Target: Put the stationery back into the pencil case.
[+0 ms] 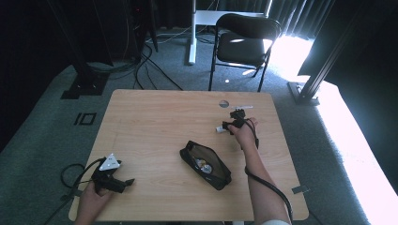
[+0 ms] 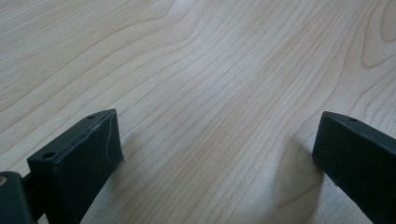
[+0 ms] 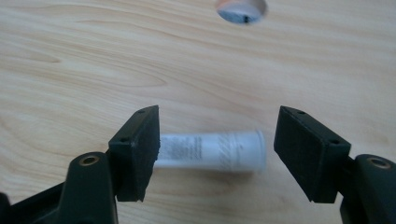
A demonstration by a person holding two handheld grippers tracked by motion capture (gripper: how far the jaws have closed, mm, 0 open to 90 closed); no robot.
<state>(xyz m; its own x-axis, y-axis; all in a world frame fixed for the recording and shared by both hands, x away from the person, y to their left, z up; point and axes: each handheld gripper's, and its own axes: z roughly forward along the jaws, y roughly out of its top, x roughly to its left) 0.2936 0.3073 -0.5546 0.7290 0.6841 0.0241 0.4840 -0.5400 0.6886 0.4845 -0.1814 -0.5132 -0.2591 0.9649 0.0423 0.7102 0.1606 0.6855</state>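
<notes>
Pouch [image 1: 206, 165] of black fabric lies unzipped near the middle of the wooden table [image 1: 155, 122], and inside it I see a small round shiny thing, too small to name. A white tube [image 3: 212, 150] with fine print lies flat on the wood towards the far right part of the table, well apart from the pouch.

The right gripper [image 3: 217, 151] is around this tube: its jaws are spread, one at each end of the tube, and the tube lies across the gap. I cannot tell if the left jaw touches it; the right jaw is clearly apart from it. This closeness is clear in the right gripper view, which also shows a round cable hole [image 3: 241, 9] in the tabletop beyond the tube. In the high view the tube is only a small white piece beside the person's right hand [image 1: 245, 133].

The left gripper [image 2: 217, 154] rests low over bare wood near the front left corner, jaws wide apart with nothing between them.
</notes>
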